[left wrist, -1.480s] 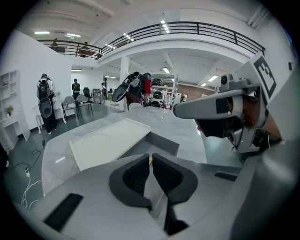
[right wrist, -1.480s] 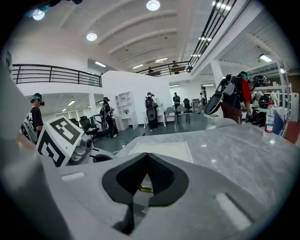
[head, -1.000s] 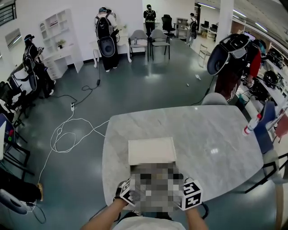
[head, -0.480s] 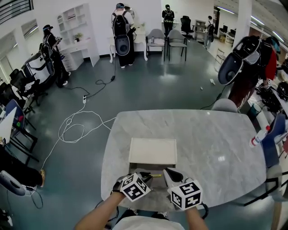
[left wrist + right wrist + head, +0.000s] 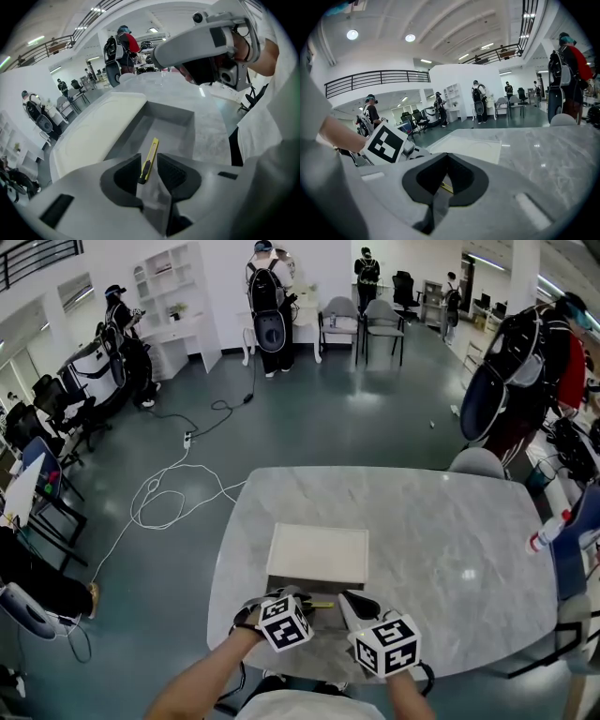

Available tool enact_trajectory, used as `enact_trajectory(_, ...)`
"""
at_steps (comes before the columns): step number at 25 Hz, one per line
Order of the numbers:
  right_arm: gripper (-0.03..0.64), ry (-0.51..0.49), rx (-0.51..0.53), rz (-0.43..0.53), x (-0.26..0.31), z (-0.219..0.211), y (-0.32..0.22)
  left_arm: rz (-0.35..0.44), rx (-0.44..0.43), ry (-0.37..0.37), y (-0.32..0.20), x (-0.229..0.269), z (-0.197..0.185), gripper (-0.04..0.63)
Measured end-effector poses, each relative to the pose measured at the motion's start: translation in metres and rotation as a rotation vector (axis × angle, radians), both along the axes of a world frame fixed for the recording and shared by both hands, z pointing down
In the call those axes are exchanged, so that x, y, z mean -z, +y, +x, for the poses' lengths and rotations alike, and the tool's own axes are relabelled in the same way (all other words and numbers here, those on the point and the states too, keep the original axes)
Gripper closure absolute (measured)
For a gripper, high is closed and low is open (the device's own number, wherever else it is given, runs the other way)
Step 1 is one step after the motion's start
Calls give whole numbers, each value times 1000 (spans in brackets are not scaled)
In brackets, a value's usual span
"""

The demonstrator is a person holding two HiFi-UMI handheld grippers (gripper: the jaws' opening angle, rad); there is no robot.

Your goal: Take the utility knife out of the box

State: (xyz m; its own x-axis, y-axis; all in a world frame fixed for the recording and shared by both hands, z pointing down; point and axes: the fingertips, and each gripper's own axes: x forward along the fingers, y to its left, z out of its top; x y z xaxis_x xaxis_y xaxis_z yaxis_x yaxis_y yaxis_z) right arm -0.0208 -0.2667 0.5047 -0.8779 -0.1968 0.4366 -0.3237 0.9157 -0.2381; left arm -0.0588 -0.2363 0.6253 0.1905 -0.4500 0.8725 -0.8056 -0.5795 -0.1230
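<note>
A yellow utility knife lies flat on the floor of the open grey box. The box's white lid is folded back on the far side. In the left gripper view the knife points away from me, and its black near end sits between the jaws of my left gripper. Those jaws stand slightly apart on either side of it. My left gripper reaches over the box's near edge. My right gripper hovers beside it with its jaw tips touching and nothing held.
The box sits near the front edge of a marble table. A bottle stands at the table's right edge, and a chair is behind it. Cables lie on the floor to the left. Several people stand far off.
Since a second ago both grippers have come forward to the box's near edge. Over the last half second the left one edged slightly further in and the right one barely moved.
</note>
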Motion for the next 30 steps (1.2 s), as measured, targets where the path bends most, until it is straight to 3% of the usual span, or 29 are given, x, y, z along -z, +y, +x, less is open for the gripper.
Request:
enact_trajectory(15,612,-6,-79,-21,-3,12,-13,-118,-149,-52,-5,-25,-1,486)
enact_trajectory(30,612,19,-174,-5,-1,6,3,-143,-252,-77,3,-38,-3,486)
